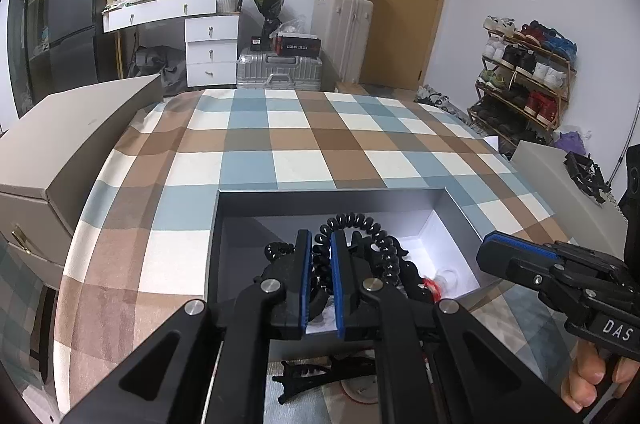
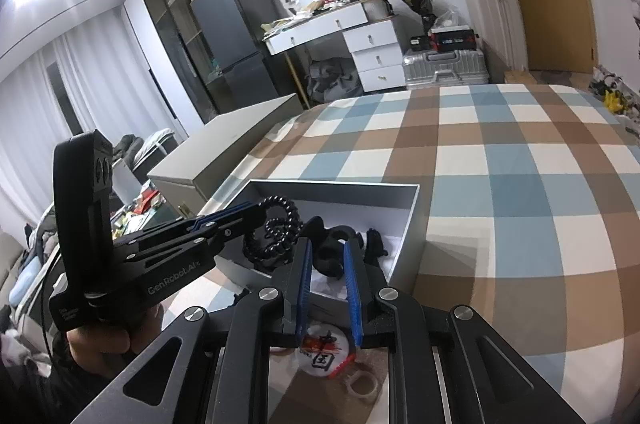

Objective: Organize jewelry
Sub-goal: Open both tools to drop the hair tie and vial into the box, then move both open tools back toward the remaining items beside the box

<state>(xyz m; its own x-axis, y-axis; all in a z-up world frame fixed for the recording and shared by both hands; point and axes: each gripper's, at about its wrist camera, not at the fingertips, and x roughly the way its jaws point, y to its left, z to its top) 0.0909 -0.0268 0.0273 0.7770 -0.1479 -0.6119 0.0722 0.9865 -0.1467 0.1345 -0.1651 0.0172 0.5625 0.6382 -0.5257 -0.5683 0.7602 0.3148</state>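
Observation:
An open grey box with a white lining lies on the checked bedspread; it also shows in the right wrist view. My left gripper is shut on a black coiled hair tie and holds it over the box; the hair tie also shows in the right wrist view. Other black hair accessories lie inside the box. My right gripper is open and empty, above the box's near edge. A black claw clip lies on the bed below my left gripper. A white round badge and a clear ring lie below my right gripper.
The grey box lid stands at the left of the bed. The checked bedspread stretches beyond the box. A second grey box sits at the right bed edge. Suitcases, a white dresser and a shoe rack stand beyond.

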